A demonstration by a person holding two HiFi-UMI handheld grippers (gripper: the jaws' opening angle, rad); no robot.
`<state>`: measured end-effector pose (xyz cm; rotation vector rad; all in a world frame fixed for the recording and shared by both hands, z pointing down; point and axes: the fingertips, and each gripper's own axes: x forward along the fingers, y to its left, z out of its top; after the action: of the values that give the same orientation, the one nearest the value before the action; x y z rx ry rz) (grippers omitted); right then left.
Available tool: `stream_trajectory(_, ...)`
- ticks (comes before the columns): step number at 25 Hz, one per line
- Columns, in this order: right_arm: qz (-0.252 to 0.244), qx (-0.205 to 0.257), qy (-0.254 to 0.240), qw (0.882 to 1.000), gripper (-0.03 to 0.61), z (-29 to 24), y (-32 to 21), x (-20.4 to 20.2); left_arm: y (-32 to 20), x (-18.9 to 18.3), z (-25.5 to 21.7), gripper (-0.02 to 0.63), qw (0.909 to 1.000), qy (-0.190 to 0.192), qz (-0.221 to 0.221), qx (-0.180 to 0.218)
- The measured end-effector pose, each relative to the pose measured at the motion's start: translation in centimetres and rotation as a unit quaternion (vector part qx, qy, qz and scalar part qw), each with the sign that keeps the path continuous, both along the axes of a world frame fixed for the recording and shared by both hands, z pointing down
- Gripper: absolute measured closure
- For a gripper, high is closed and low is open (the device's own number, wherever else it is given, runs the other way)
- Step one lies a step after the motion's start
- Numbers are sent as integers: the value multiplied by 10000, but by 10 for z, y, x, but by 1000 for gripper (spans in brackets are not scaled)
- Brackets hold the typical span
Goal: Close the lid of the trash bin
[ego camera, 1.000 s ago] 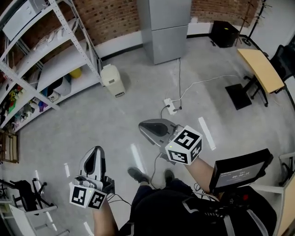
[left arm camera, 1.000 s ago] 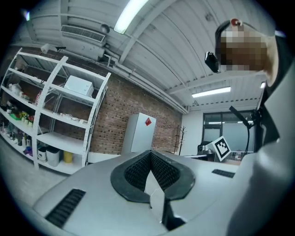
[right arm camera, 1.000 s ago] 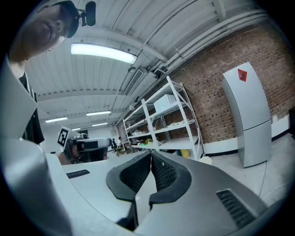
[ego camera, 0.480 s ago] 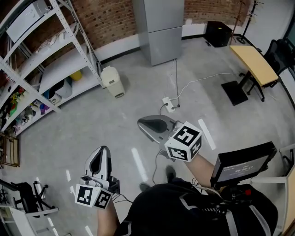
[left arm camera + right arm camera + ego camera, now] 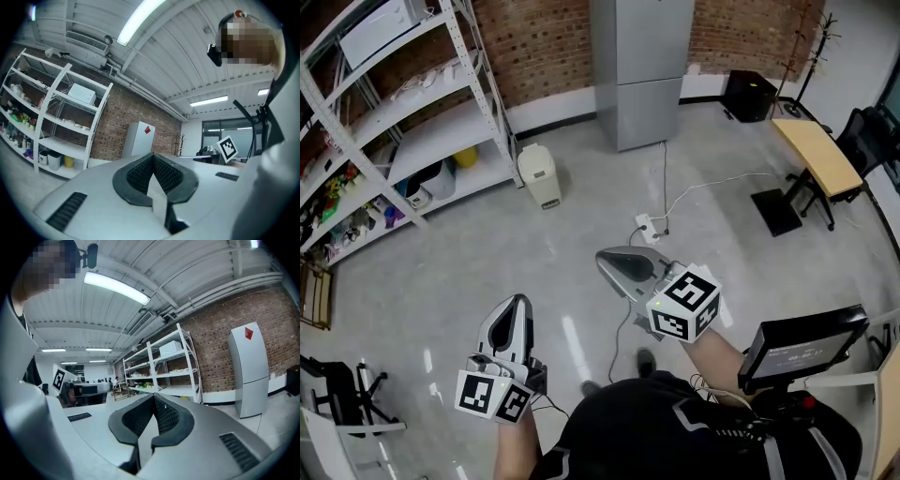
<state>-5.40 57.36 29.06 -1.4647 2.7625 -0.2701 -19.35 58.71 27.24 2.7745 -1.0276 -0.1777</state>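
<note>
Smooth plastic trash bin (image 5: pixel 540 176) — glossy floor (image 5: pixel 469 258).

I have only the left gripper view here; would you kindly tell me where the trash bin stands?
Observer: In the head view, the trash bin stands on the floor, between the end of the shelving and the grey cabinet.
Operator: Thank you. Is either gripper near it?
Observer: No; the left gripper and the right gripper are both held well short of it.
Operator: Is the right gripper holding anything?
Observer: No; the right gripper view shows its jaws together, nothing between them.
</note>
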Motion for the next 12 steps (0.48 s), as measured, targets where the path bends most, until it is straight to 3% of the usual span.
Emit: stream_trajectory(12,92,101,99,9999,571,-4,6,11,4,9,5,615,10000,-14,-28,-39)
